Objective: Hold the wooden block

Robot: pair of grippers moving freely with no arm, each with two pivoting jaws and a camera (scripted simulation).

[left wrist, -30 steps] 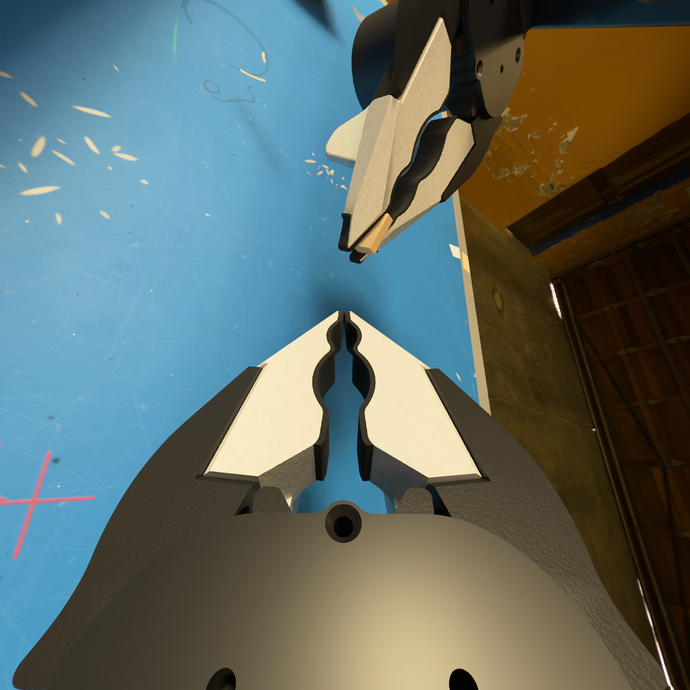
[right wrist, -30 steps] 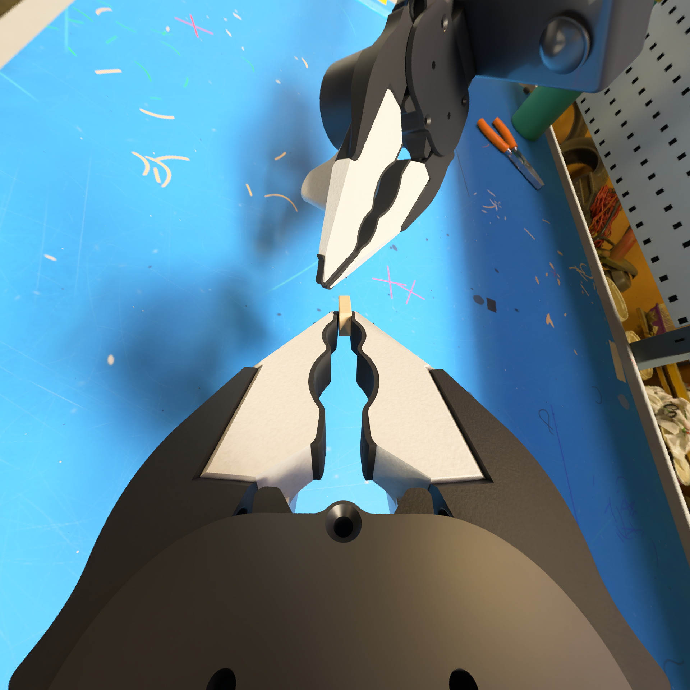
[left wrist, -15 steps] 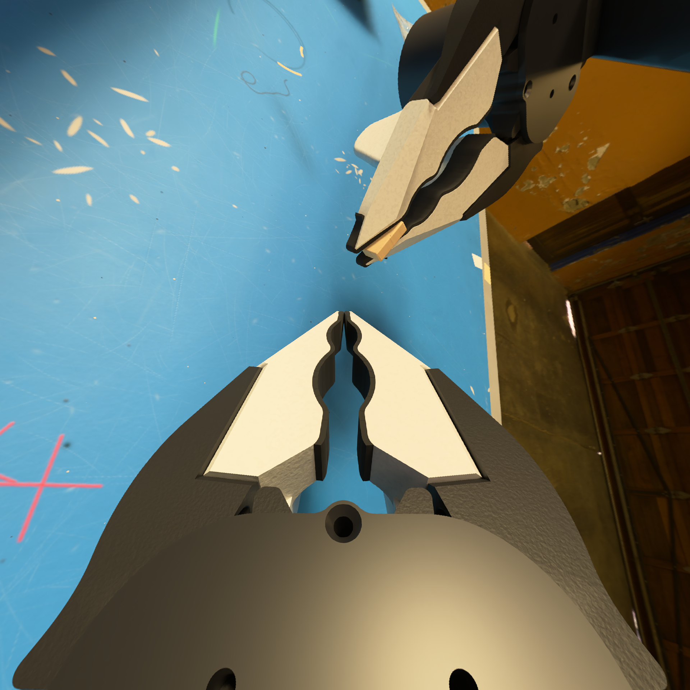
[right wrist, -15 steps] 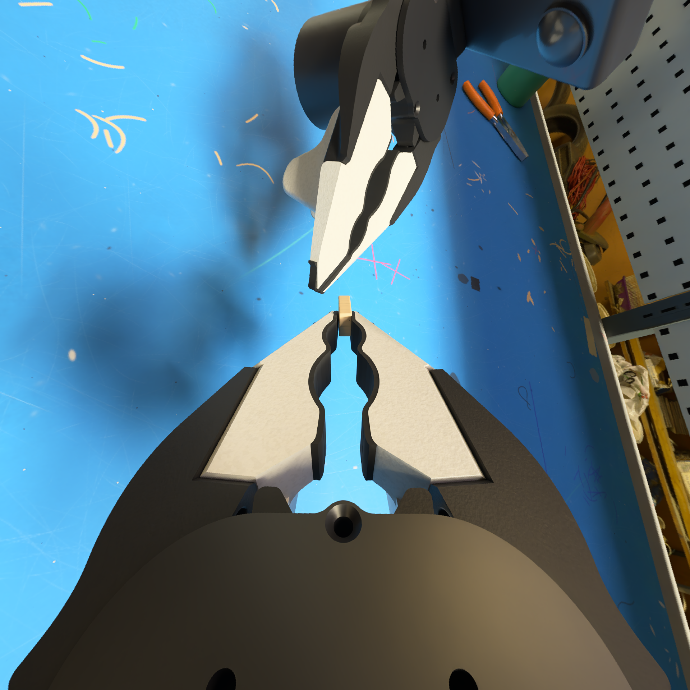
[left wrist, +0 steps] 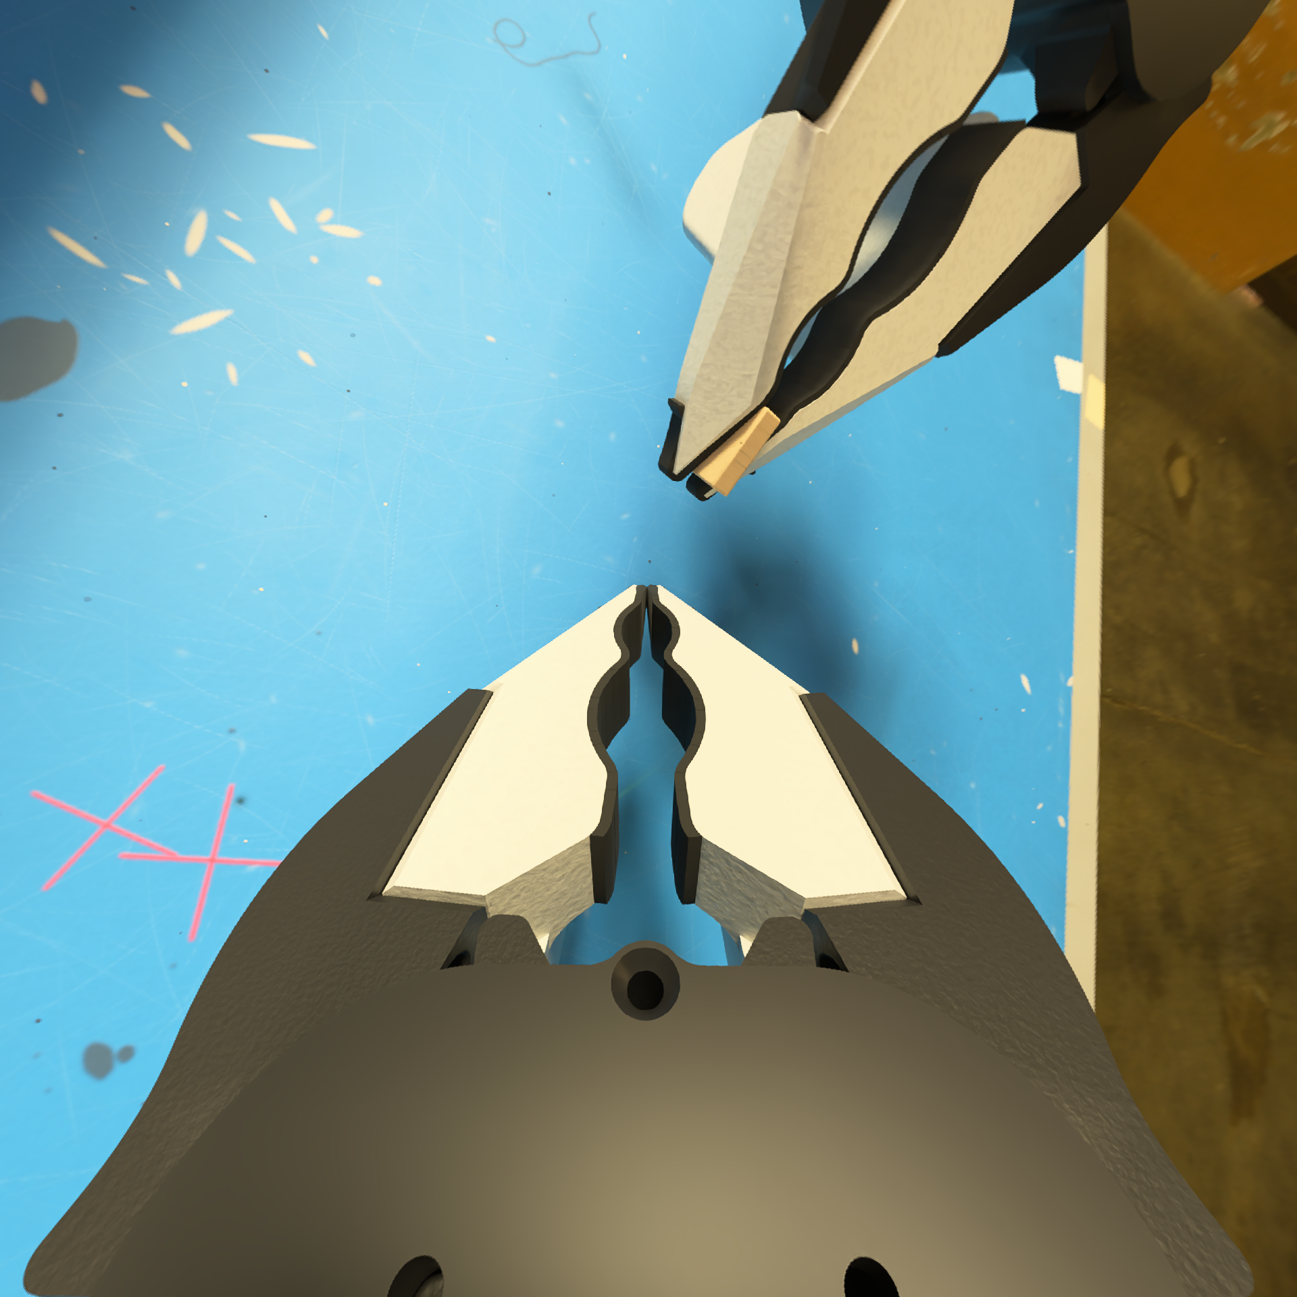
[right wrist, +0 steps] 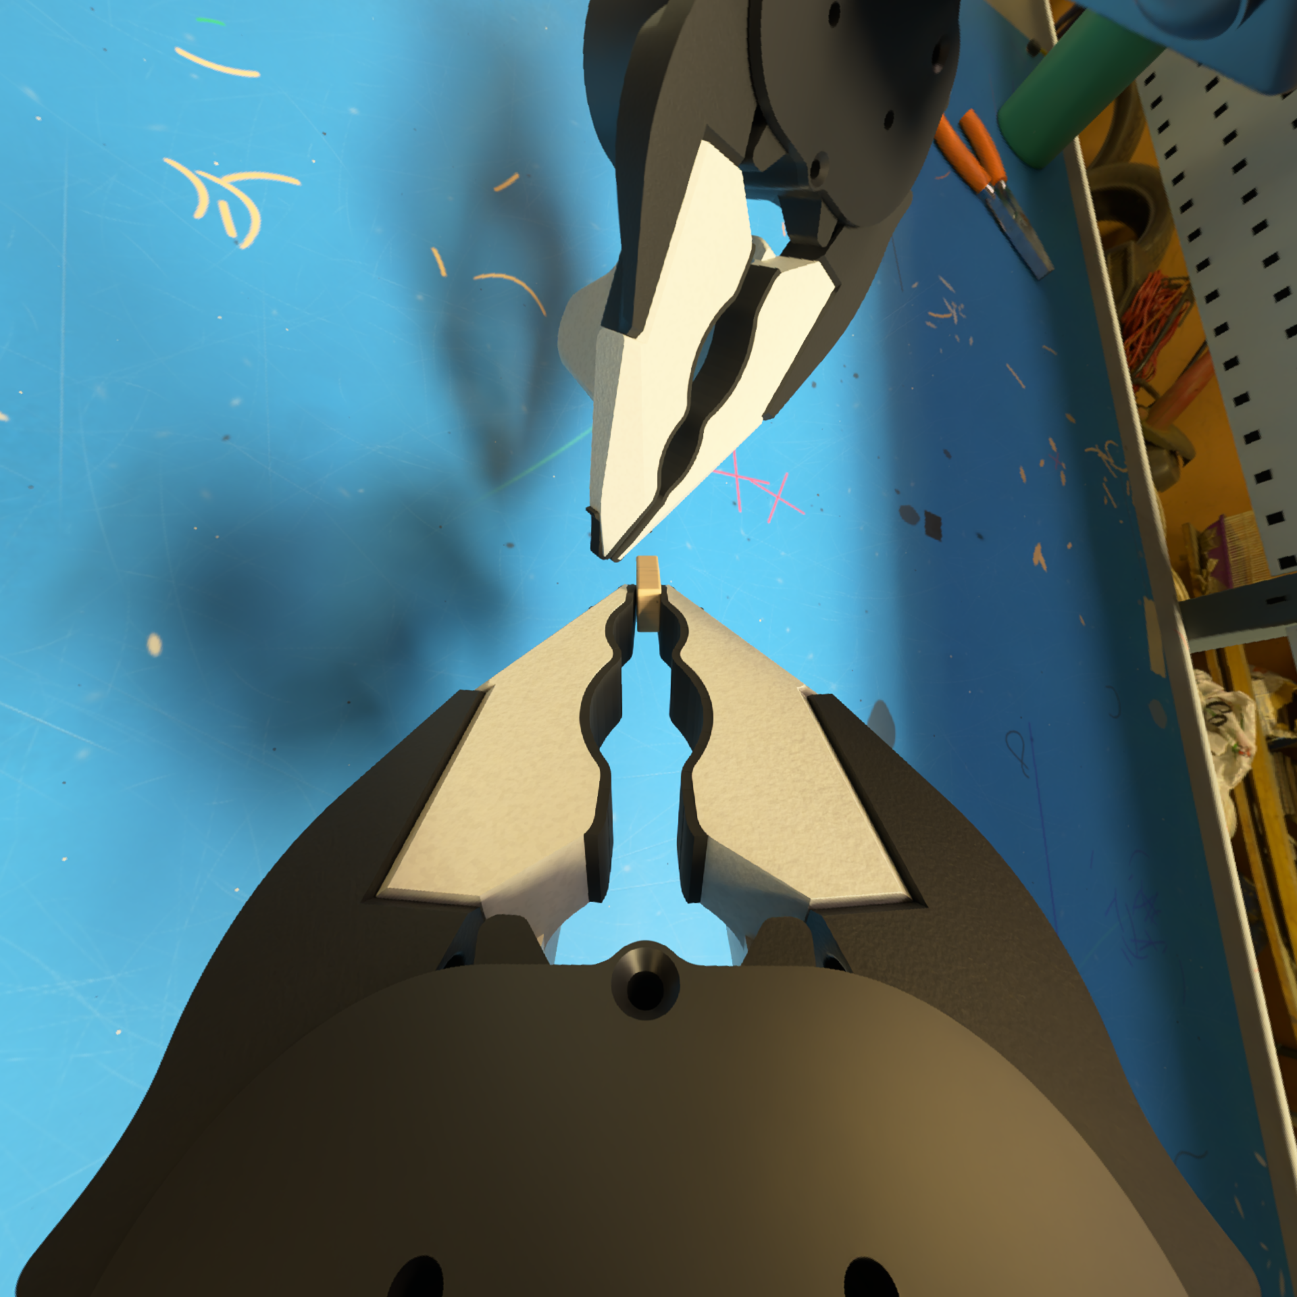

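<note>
The right gripper (right wrist: 646,593) pinches the wooden block (right wrist: 647,593) at its fingertips, long axis pointing forward. The left gripper (left wrist: 646,591), pressed together and empty, hangs just beyond the block's free end.

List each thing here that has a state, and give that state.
right gripper: shut on the wooden block, above the blue table.
wooden block: pinched at the fingertips, its end sticking out.
left gripper: shut, empty, tips near the block.
orange-handled pliers: lying on the blue table.
</note>
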